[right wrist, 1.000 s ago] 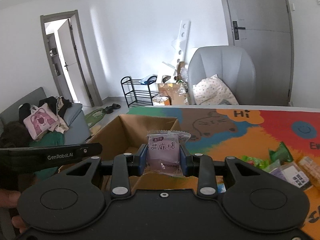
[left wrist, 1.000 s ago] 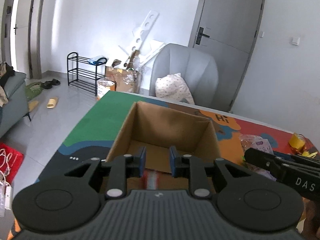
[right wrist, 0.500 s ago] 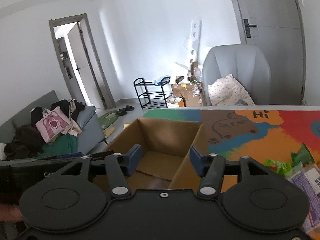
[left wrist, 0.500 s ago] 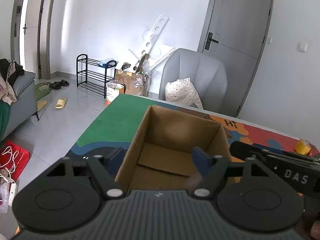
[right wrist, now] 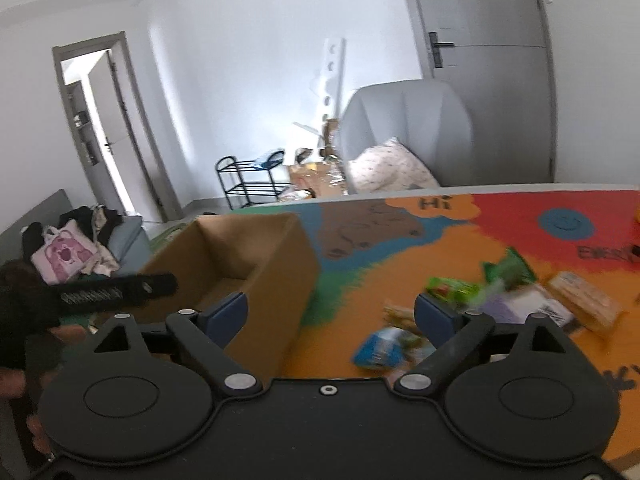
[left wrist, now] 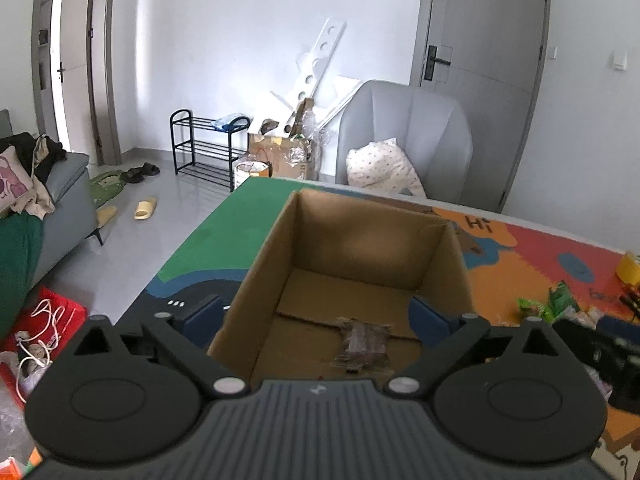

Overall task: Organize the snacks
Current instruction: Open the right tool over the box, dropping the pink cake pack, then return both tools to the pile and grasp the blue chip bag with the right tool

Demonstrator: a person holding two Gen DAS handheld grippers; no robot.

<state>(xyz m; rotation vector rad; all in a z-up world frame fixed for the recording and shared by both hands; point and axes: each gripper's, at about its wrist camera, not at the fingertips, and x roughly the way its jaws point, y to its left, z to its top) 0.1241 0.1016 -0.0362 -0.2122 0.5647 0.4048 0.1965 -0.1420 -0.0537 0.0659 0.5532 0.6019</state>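
An open cardboard box (left wrist: 360, 240) stands on the colourful mat. A small purple snack packet (left wrist: 366, 344) lies on the box floor near its front. My left gripper (left wrist: 316, 312) is open and empty, its fingers spread over the box's near end. In the right wrist view the box (right wrist: 264, 264) is at the left. My right gripper (right wrist: 332, 312) is open and empty, above the mat between the box and a loose pile of snacks: a blue packet (right wrist: 380, 350), green packets (right wrist: 480, 284) and a tan packet (right wrist: 584, 300).
The mat (right wrist: 440, 240) covers the table, whose far edge runs in front of a grey armchair (left wrist: 404, 140). A yellow item (left wrist: 628, 268) sits at the far right. The left gripper's body (right wrist: 100, 292) shows at the left of the right wrist view.
Both grippers opened and dropped their packets into the box. The right gripper then swung right, away from the box toward the snack pile. The left gripper stays over the box.
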